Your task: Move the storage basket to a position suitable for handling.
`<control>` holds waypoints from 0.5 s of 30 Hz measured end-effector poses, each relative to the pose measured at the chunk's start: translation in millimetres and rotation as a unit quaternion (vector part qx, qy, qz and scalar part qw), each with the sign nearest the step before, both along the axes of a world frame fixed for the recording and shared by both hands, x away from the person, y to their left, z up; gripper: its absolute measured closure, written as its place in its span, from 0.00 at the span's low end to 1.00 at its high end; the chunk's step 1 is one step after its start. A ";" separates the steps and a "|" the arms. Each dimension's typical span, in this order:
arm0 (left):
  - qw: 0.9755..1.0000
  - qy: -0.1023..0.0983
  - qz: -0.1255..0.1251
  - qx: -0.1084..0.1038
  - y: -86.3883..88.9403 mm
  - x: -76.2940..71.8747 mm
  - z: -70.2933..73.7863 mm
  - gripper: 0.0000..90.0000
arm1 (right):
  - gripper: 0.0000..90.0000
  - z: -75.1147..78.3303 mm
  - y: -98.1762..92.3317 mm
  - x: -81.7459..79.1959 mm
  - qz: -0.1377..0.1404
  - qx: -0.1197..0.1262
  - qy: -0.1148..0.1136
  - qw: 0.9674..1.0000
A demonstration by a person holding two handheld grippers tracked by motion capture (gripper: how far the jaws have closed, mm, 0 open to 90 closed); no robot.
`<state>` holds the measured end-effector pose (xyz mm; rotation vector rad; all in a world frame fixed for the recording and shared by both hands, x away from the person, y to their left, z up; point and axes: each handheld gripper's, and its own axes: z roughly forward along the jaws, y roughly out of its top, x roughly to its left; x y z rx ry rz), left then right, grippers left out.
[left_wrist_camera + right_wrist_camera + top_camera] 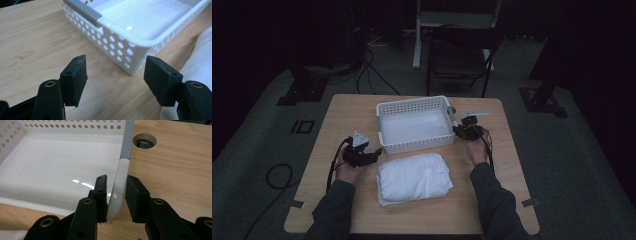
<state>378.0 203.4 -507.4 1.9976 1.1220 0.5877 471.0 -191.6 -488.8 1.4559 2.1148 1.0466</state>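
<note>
White perforated plastic basket [414,123] sits on the far half of the wooden table [337,125], its long axis running across the table from the person's left to right and its open side facing up. In the left gripper view a grey strip [83,10] lies along the rim of one short end; in the right gripper view a like grey strip [127,140] edges the other end.

Just in front of it, on the near half of the table, lies a folded white cloth bundle [413,178], also longer across than deep and set slightly askew, its far edge near the basket's front wall.

Right gripper [460,131] is at the basket's near right corner. Its jaws straddle the rounded corner rim [119,187], one pad inside the basket and one outside; the inner pad appears to touch the plastic, while a thin gap shows beside the outer pad, so the pinch looks loose rather than firm. The right hand [476,150] reaches forward with the forearm angled inward from the table's near edge.

Left gripper [374,154] hovers over bare wood off the basket's near left corner, pointing right, towards the gap between basket and cloth. Its jaws stand spread with nothing between them. The left hand [347,167] holds it low, with the grey three-cornered plate [358,138] on top.
</note>
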 end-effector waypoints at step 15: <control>0.999 0.011 0.000 0.032 -14.8 22.7 2.0 0.61 | 0.74 -1.0 -11.3 -17.9 -0.004 0.017 0.011 1.000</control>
